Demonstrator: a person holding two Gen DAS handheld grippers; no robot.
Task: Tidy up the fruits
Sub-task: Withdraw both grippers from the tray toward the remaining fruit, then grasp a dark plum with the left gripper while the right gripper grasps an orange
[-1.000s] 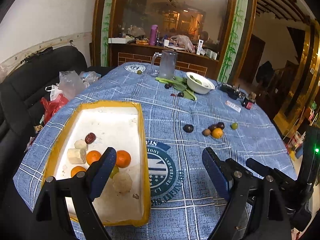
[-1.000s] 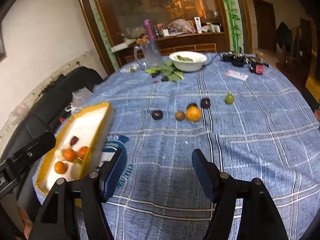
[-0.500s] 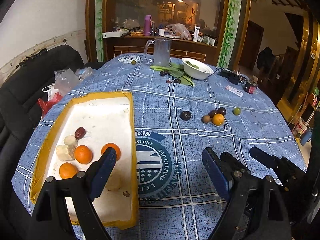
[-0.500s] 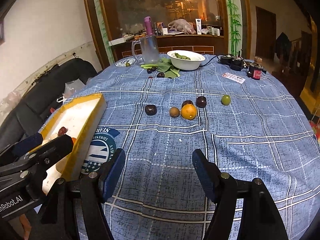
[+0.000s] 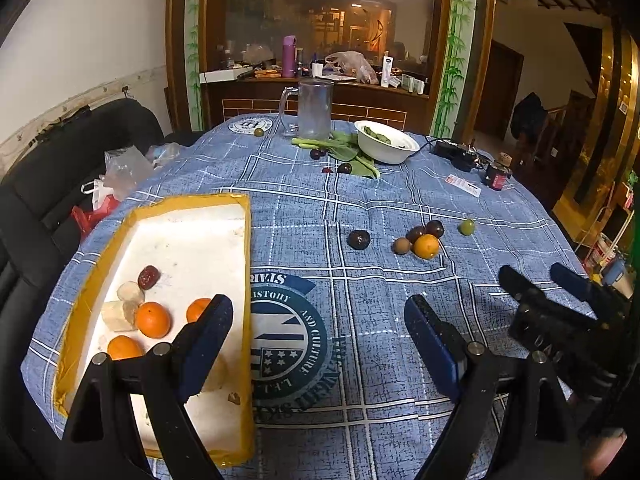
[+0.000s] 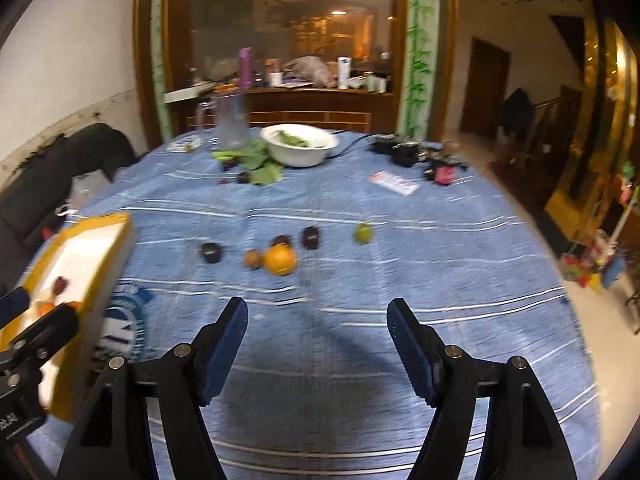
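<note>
A yellow-edged white foam tray (image 5: 80,312) lies at the table's left and holds oranges (image 5: 152,319), a red date (image 5: 148,277) and pale fruit pieces. On the cloth lie an orange (image 5: 426,246), a brown kiwi (image 5: 401,245), dark plums (image 5: 358,239) and a green fruit (image 5: 466,227). The same orange (image 6: 281,259) and green fruit (image 6: 363,233) show in the blurred right wrist view. My left gripper (image 5: 318,344) is open and empty over the tray's right edge. My right gripper (image 6: 318,344) is open and empty, short of the loose fruit.
A white bowl (image 5: 386,147) of greens, a glass mug (image 5: 314,109), leaves and more dark fruit stand at the back. Small items (image 5: 496,176) lie at the far right. A black sofa (image 5: 40,168) with plastic bags is left of the table.
Both grippers have drawn back and up, so more of the table shows. The right gripper is swinging right, its view now blurred. Both stay open and empty.
</note>
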